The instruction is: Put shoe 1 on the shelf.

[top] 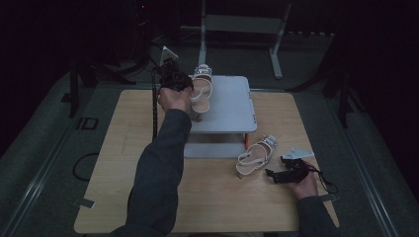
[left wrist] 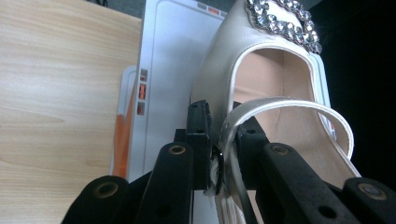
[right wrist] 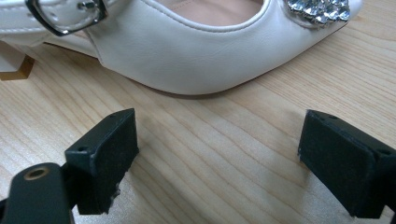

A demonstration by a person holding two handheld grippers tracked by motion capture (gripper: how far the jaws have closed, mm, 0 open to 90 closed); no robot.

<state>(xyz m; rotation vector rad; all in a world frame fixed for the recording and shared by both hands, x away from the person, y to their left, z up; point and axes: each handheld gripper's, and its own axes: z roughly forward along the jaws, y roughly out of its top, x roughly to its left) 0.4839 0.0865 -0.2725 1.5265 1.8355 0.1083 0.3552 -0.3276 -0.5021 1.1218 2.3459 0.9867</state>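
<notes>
**Two white sandals: one on the shelf, one on the table**

We note a matched pair of white slingback sandals with rhinestone trim at the toe. The first sandal (top: 201, 92) sits on the grey shelf (top: 232, 106), toe pointing away from the person, its heel strap (left wrist: 280, 105) pinched. The second sandal (top: 254, 155) lies on the wooden table (top: 207, 197) just in front of the shelf, sole down, strap buckled.
</notes>
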